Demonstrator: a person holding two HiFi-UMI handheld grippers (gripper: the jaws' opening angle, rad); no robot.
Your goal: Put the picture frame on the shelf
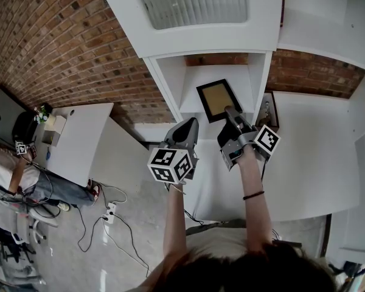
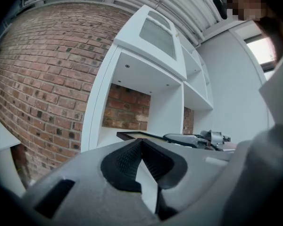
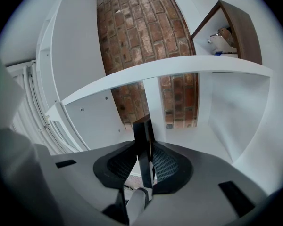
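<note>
My right hand-held gripper is clamped on the picture frame, its pads pressing on either face of the frame's dark edge. The frame has a black border round a tan middle. It sits at 12 o'clock from that gripper, inside the open middle compartment of the white shelf. I hold it close to flat, but I cannot tell whether it touches the shelf board beneath it. The compartment holds nothing besides the frame and my jaw tips, and brick shows at its back. My left hand-held gripper is at 9 o'clock from the right one, just outside the compartment's mouth. Its jaws are closed together with nothing between them. At 1 o'clock from my right gripper, beyond the compartment's side wall, stands a small dark brown box, open towards me. It holds a few small things, one pale and one metallic, which I cannot make out. Above the compartment is a white cabinet door with a ribbed pane.
</note>
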